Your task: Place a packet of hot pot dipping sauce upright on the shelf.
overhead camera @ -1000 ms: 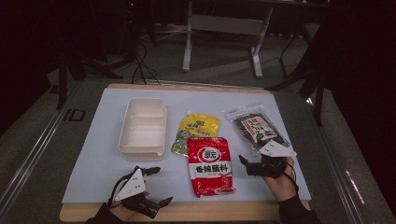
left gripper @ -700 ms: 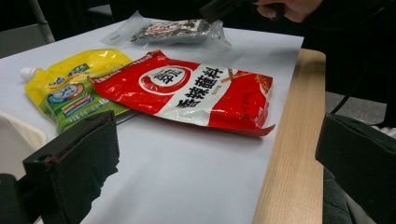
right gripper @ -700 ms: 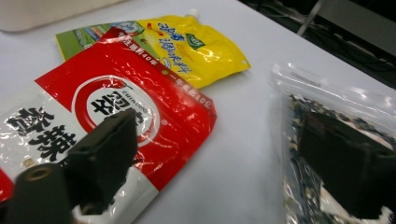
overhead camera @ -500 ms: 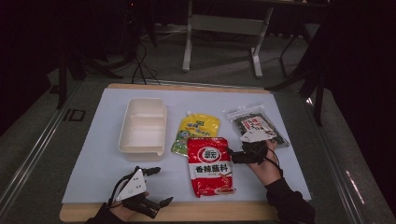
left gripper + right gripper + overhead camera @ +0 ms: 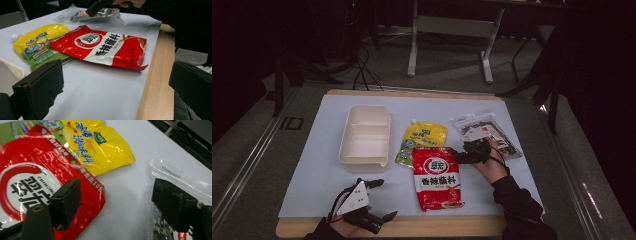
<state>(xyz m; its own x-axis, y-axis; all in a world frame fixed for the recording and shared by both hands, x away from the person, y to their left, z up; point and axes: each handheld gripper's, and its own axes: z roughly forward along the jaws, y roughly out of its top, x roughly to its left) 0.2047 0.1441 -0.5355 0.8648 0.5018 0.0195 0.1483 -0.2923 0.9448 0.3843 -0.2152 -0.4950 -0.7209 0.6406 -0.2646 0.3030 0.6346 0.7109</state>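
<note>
The right gripper (image 5: pixel 460 154), jaws apart and just closing on nothing, hovers between the glossy red plastic sachet (image 5: pixel 437 177) at centre-near and the clear zip bag (image 5: pixel 486 134) to its right. Risk: one jaw may pinch the wrong packet.

clear bag (image 5: pixel 175 202) cut off, contents blurred
</note>
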